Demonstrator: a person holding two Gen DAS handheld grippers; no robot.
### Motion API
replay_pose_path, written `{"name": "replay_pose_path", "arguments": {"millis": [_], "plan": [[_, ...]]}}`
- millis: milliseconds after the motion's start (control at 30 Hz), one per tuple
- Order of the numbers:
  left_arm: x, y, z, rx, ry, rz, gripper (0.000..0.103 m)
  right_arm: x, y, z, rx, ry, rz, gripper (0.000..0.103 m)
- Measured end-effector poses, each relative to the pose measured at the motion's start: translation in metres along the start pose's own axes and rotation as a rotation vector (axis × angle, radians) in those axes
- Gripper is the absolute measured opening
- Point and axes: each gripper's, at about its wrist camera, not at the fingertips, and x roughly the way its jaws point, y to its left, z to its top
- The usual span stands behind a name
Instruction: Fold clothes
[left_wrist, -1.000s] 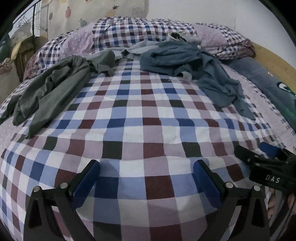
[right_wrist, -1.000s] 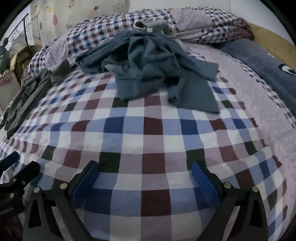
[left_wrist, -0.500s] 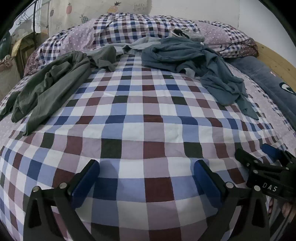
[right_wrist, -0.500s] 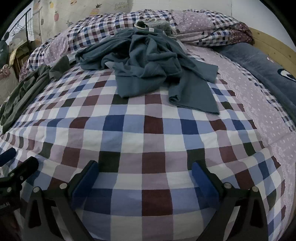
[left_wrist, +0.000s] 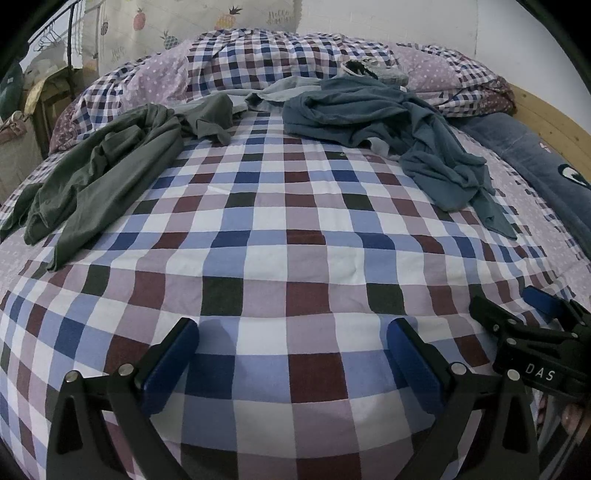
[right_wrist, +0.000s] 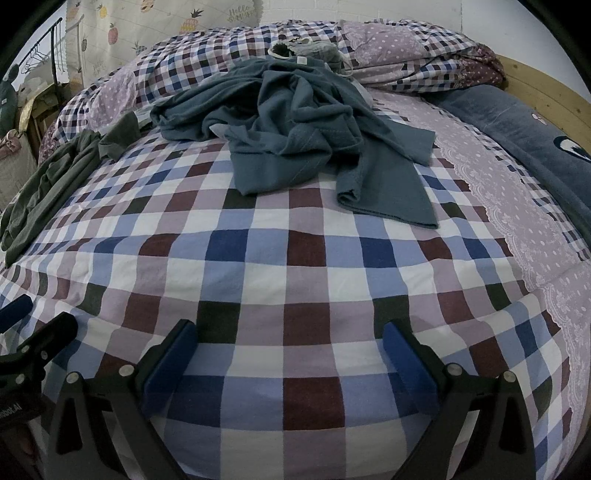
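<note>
Left wrist view: my left gripper (left_wrist: 291, 339) is spread wide, nothing between the blue pads (left_wrist: 170, 354), hovering over bare checked bedsheet (left_wrist: 258, 258) near the foot of the bed. My right gripper (left_wrist: 517, 314) shows at the right edge, just beside mine, also over sheet. Green garment (left_wrist: 99, 173) lies crumpled along the far left side of the bed. Blue-grey garment (left_wrist: 388, 125) is bunched up at the far right, one end trailing toward me. Both well apart from my tools.

Right wrist view: right gripper (right_wrist: 290, 343) equally wide apart, holding nothing, over sheet. Blue-grey garment (right_wrist: 295, 125) sits straight ahead, heaped near the pillows (right_wrist: 388, 48), one flat part (right_wrist: 388, 192) reaching closest. Green garment (right_wrist: 48, 177) is off to the left. Dark blue blanket (right_wrist: 517, 122) runs along the right edge by the wooden bed frame (right_wrist: 543, 85).
</note>
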Motion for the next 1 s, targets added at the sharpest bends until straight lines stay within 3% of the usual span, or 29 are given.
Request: {"name": "replay_pose_path", "arguments": {"millis": [1000], "plan": [[-0.0015, 0.0003, -0.0006, -0.003, -0.01, -0.005, 0.103, -0.0003, -0.0001, -0.0003, -0.001, -0.002, 0.002, 0.103]]}}
